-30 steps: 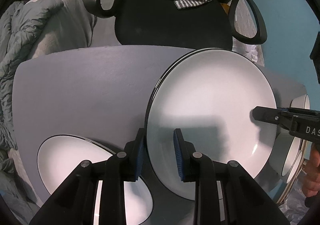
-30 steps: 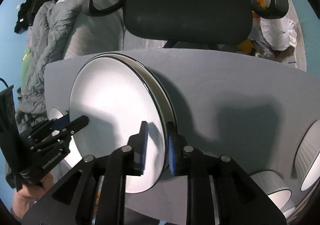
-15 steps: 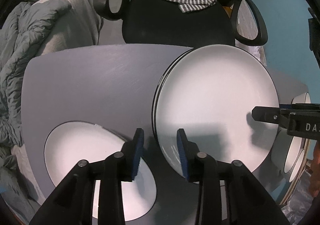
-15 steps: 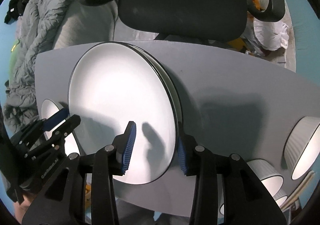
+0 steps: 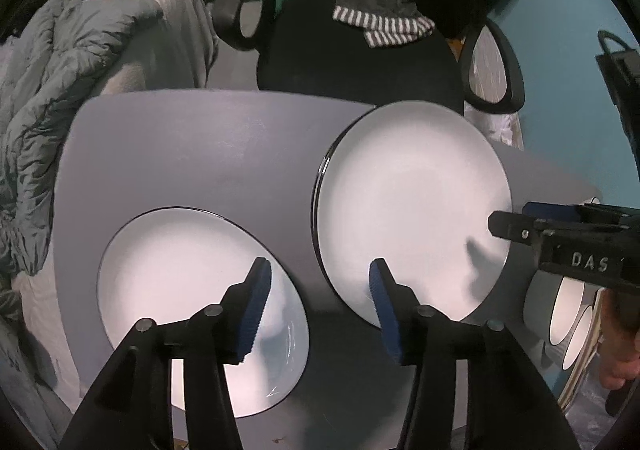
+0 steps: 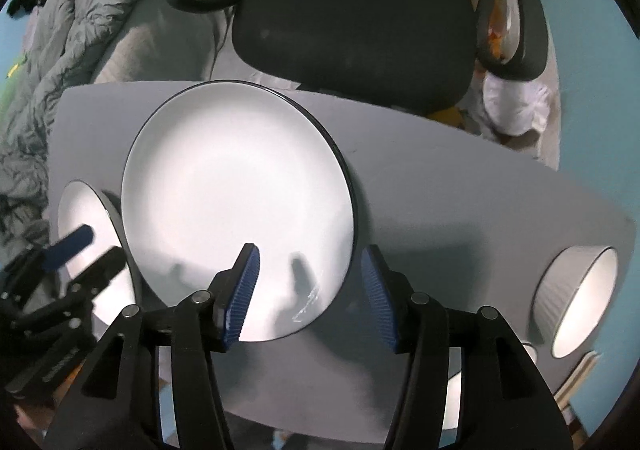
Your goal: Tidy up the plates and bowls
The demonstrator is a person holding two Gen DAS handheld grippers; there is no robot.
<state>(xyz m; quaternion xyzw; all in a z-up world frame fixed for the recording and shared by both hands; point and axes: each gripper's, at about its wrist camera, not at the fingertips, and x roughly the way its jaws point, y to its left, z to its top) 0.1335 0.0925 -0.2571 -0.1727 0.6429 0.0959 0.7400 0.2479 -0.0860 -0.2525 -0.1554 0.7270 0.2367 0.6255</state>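
Note:
A stack of large white plates with black rims [image 5: 412, 210] lies flat on the grey table [image 5: 192, 146]; it also shows in the right wrist view [image 6: 236, 202]. A smaller white plate [image 5: 188, 290] lies to its left, seen too in the right wrist view [image 6: 88, 254]. My left gripper [image 5: 318, 310] is open and empty, just in front of the gap between the two. My right gripper [image 6: 308, 298] is open and empty at the stack's near right edge, and its tip shows in the left wrist view [image 5: 516, 224].
White ribbed bowls [image 6: 576, 302] stand at the table's right end, also seen in the left wrist view [image 5: 568, 306]. A black office chair [image 6: 352, 34] with a striped cloth stands behind the table. Grey bedding [image 5: 60, 82] lies to the left.
Both grippers have let go of the large plate, opened wide and drawn back. The plate has settled flat onto the stack.

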